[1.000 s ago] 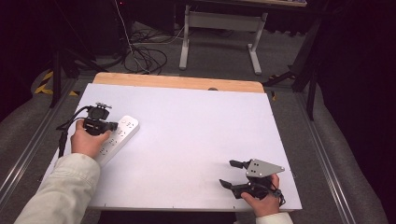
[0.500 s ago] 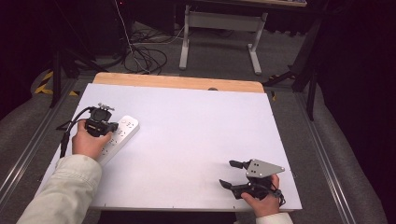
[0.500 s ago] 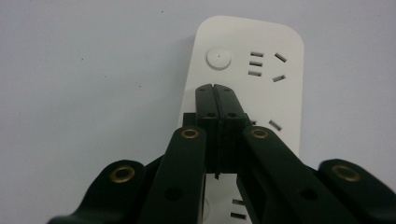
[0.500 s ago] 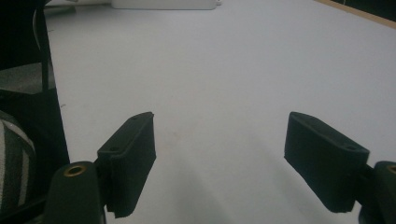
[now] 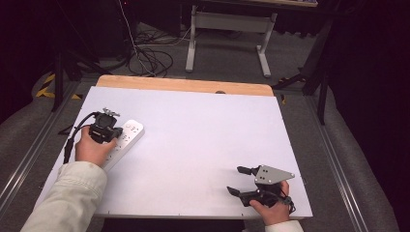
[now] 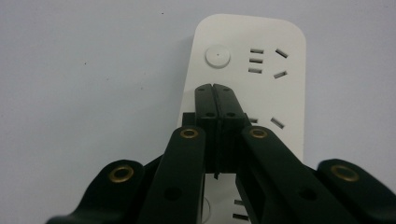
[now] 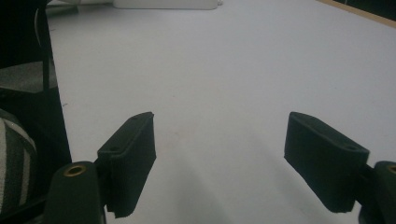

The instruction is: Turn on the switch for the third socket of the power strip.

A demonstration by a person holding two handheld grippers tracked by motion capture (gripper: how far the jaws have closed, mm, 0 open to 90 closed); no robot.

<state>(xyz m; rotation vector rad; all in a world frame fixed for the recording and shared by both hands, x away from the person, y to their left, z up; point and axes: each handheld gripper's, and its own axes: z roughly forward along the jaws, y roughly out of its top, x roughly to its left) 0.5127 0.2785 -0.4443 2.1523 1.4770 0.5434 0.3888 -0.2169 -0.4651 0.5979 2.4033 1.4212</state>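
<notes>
White tabletop, dark room, cables on the floor beyond.
Left gripper [image 6: 215, 88], jaws pressed together, hangs over the power strip [image 5: 126, 137] at the table [image 5: 203, 130]'s left edge; right gripper [image 5: 240, 181] sits near-right, jaws spread.

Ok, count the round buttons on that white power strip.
2 visible. One on the power strip ahead of the shut left gripper; another partly behind its jaws. More may be hidden.

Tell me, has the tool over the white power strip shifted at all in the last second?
No. The left tool sits at the same spot over the power strip, just as far from the table's wooden edge as before.
</notes>
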